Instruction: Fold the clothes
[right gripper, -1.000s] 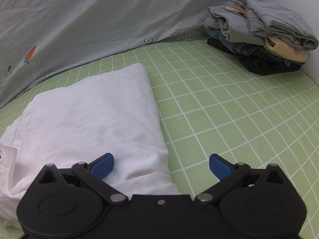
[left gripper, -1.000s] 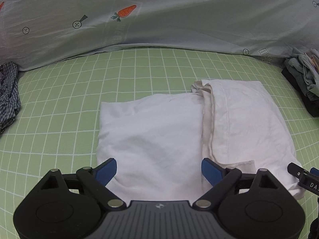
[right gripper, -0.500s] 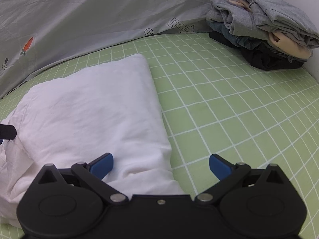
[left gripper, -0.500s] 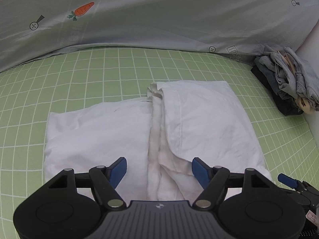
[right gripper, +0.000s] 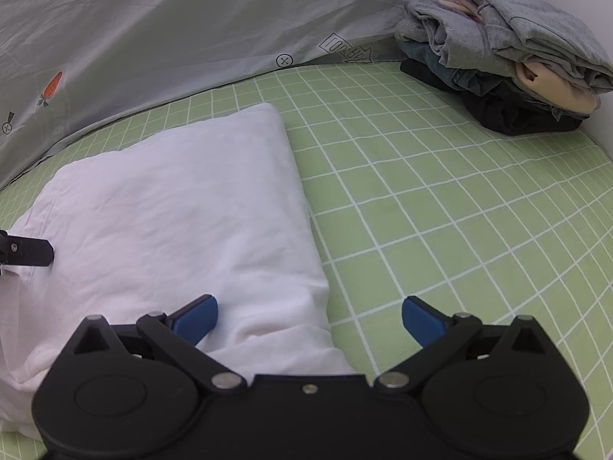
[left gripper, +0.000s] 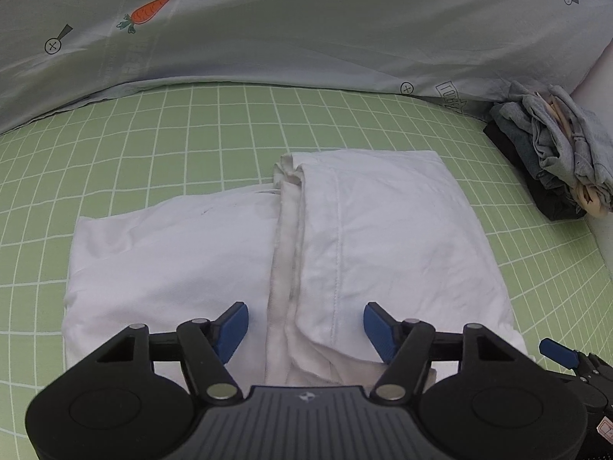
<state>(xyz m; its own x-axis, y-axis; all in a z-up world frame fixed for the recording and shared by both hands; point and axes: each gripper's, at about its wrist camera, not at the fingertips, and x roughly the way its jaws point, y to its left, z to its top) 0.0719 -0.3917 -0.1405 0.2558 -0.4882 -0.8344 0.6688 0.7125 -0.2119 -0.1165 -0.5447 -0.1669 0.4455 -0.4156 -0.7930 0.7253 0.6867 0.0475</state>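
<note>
A green checked sheet (left gripper: 191, 161) covers the bed, a grey carrot-print cover (left gripper: 306, 30) rises behind, and a pile of folded clothes (right gripper: 505, 57) sits in the far right corner. The white garment (left gripper: 237, 253) lies partly folded mid-bed. Tilted down, the left gripper (left gripper: 305, 326) has just been closing, blue pads straddling the near central fold without pinching; the right gripper (right gripper: 309, 318) stands spread over the garment's right edge.

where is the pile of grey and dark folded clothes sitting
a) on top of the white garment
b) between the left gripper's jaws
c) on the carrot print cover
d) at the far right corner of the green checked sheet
d: the pile of grey and dark folded clothes rests on the green checked sheet at its far right corner, well apart from the white folded garment.
</note>
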